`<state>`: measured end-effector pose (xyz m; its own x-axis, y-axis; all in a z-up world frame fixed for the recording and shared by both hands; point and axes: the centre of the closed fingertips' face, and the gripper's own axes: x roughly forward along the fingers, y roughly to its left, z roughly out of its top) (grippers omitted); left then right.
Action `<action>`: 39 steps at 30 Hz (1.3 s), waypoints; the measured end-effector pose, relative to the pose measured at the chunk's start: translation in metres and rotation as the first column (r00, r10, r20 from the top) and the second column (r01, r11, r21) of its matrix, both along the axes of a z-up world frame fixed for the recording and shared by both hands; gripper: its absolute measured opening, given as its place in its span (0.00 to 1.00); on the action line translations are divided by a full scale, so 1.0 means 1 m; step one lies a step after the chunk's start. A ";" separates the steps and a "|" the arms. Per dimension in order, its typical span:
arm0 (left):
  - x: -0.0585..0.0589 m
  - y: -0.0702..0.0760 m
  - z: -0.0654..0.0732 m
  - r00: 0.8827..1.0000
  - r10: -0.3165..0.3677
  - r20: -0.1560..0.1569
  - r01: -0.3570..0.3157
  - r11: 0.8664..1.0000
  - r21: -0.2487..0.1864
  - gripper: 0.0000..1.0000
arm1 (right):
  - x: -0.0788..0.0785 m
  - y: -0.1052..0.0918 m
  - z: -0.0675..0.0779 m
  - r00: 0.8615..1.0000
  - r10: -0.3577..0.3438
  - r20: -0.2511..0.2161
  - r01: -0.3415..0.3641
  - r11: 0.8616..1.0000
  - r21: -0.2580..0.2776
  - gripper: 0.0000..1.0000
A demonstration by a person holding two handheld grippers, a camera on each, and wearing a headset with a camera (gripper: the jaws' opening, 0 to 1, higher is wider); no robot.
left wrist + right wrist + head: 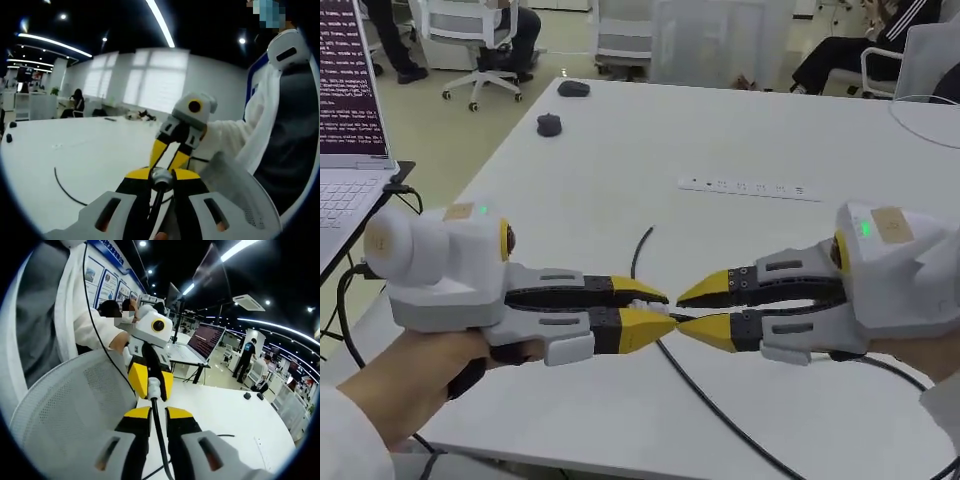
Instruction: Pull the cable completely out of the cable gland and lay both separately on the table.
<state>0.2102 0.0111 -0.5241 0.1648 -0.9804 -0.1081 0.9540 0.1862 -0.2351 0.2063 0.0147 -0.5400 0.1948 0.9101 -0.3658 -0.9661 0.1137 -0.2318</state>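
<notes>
My left gripper (668,310) and right gripper (682,312) meet tip to tip above the near part of the white table (620,150). The left gripper is shut on a small pale cable gland (642,305), which sits between its yellow jaws in the left gripper view (161,177). In the right gripper view, the right gripper (158,412) is shut on the black cable (159,440) right behind the gland (153,386). The cable (720,410) trails across the table toward the front right. A short curved length of it lies behind the grippers.
A white power strip (748,187) lies at mid-table. Two dark mice (549,124) (573,88) sit farther back. An open laptop (345,120) stands on a desk at the left. Office chairs (480,40) and seated people are beyond the table.
</notes>
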 end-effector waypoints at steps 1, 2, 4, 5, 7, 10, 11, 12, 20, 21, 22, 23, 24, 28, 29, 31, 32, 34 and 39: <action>0.000 0.000 0.000 1.000 0.001 0.000 -0.001 1.000 -0.001 0.16 | 0.000 0.001 0.000 1.000 0.003 0.000 -0.003 1.000 -0.002 0.08; 0.000 0.000 0.000 1.000 0.002 0.000 -0.002 1.000 -0.001 0.16 | 0.000 0.002 -0.001 1.000 0.005 -0.001 -0.005 1.000 -0.005 0.07; 0.001 0.000 0.001 1.000 0.005 0.000 -0.005 1.000 -0.002 0.16 | 0.000 0.002 -0.003 1.000 0.015 -0.003 -0.015 1.000 -0.010 0.04; 0.001 0.001 0.001 1.000 0.007 0.001 -0.007 1.000 -0.002 0.16 | 0.000 0.002 -0.004 1.000 0.016 -0.003 -0.016 1.000 -0.013 0.04; 0.002 0.001 0.000 1.000 0.009 -0.001 -0.009 1.000 -0.001 0.16 | 0.000 0.002 -0.004 1.000 0.016 0.004 -0.016 1.000 -0.015 0.04; 0.002 0.001 0.000 1.000 0.009 -0.002 -0.009 1.000 0.002 0.17 | 0.001 0.002 -0.005 1.000 0.013 -0.005 -0.013 1.000 -0.015 0.03; 0.002 0.001 -0.001 1.000 0.009 -0.002 -0.009 1.000 0.003 0.17 | 0.000 0.002 -0.005 1.000 0.013 -0.005 -0.013 1.000 -0.016 0.03; 0.002 0.001 -0.001 1.000 0.008 -0.002 -0.008 1.000 0.006 0.17 | 0.000 0.002 -0.006 1.000 0.013 -0.004 -0.013 1.000 -0.018 0.03; 0.004 0.002 -0.002 1.000 0.016 -0.002 -0.016 1.000 0.007 0.17 | 0.003 -0.007 -0.011 1.000 -0.013 -0.014 0.013 1.000 -0.024 0.03; 0.004 0.002 -0.002 1.000 0.017 -0.002 -0.017 1.000 0.007 0.17 | 0.003 -0.009 -0.012 1.000 -0.017 -0.015 0.017 1.000 -0.026 0.03; 0.004 0.002 -0.001 1.000 0.018 -0.001 -0.018 1.000 0.006 0.17 | 0.003 -0.010 -0.013 1.000 -0.021 -0.015 0.020 0.999 -0.028 0.03; 0.004 0.002 -0.001 1.000 0.019 -0.001 -0.019 1.000 0.006 0.17 | 0.003 -0.013 -0.013 1.000 -0.026 -0.016 0.026 0.999 -0.030 0.03; 0.004 0.002 -0.001 1.000 0.019 -0.001 -0.019 1.000 0.006 0.17 | 0.003 -0.014 -0.014 0.999 -0.030 -0.017 0.030 0.999 -0.031 0.03; 0.003 0.002 -0.002 1.000 0.016 -0.002 -0.016 1.000 0.006 0.17 | 0.004 -0.023 -0.017 0.998 -0.050 -0.025 0.050 0.998 -0.037 0.03; 0.003 0.002 -0.002 1.000 0.015 -0.002 -0.015 1.000 0.006 0.17 | 0.003 -0.025 -0.018 0.998 -0.056 -0.027 0.055 0.998 -0.039 0.03; 0.003 0.001 -0.002 1.000 0.012 -0.002 -0.012 1.000 0.006 0.17 | 0.003 -0.028 -0.020 0.998 -0.063 -0.031 0.062 0.997 -0.039 0.03; 0.002 0.001 -0.002 1.000 0.011 -0.001 -0.011 1.000 0.007 0.17 | 0.002 -0.029 -0.020 0.997 -0.065 -0.033 0.064 0.997 -0.041 0.03; 0.002 0.001 -0.001 1.000 0.010 -0.002 -0.010 1.000 0.004 0.17 | 0.002 -0.031 -0.023 0.997 -0.071 -0.033 0.070 0.996 -0.053 0.03; 0.002 0.001 -0.001 1.000 0.010 0.000 -0.010 1.000 0.005 0.16 | 0.002 -0.033 -0.024 0.996 -0.080 -0.039 0.078 0.996 -0.051 0.03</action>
<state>0.2122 0.0123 -0.5253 0.1742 -0.9782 -0.1131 0.9520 0.1967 -0.2345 0.2082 -0.0181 -0.5642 0.2493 0.8729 -0.4195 -0.9634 0.1793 -0.1995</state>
